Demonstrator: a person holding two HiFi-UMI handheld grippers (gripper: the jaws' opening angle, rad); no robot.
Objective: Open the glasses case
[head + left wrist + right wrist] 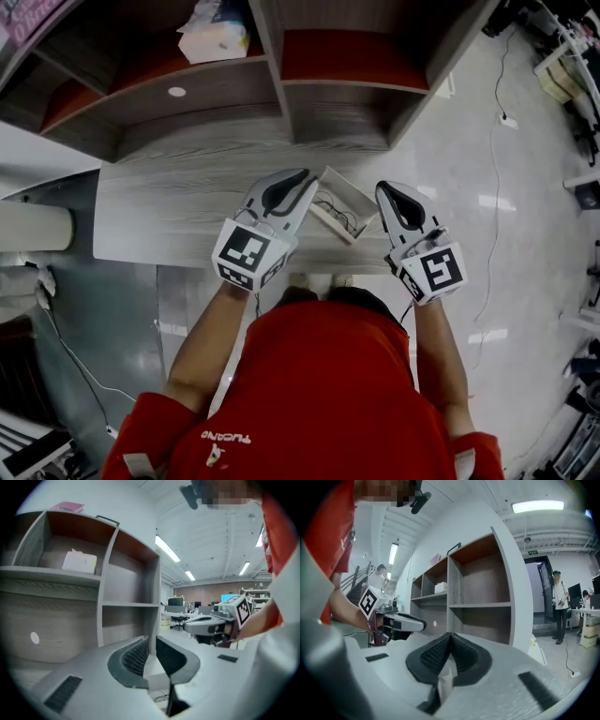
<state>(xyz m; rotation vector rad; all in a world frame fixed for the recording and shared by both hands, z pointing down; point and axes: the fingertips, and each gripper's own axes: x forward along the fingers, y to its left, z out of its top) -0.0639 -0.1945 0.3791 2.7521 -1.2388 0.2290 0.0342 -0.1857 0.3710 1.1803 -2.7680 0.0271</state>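
Tongs, two, above table (169, 211): left tongs (298, 180) narrowly parted, empty; right tongs (388, 192) pressed together. One glasses case (351, 194), open.

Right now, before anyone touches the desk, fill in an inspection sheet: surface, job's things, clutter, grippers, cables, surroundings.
Surface: grey wood-grain desk under a shelf unit.
Job's things: white glasses case, already open, glasses inside, lying on the desk.
Clutter: tissue pack on a shelf.
Grippers: left gripper jaws slightly apart, gripping nothing; right gripper shut, empty; both held above the desk, either side of the case.
Cables: white cable on the floor at right; another at left.
Surroundings: open office; a person stands by a doorway.
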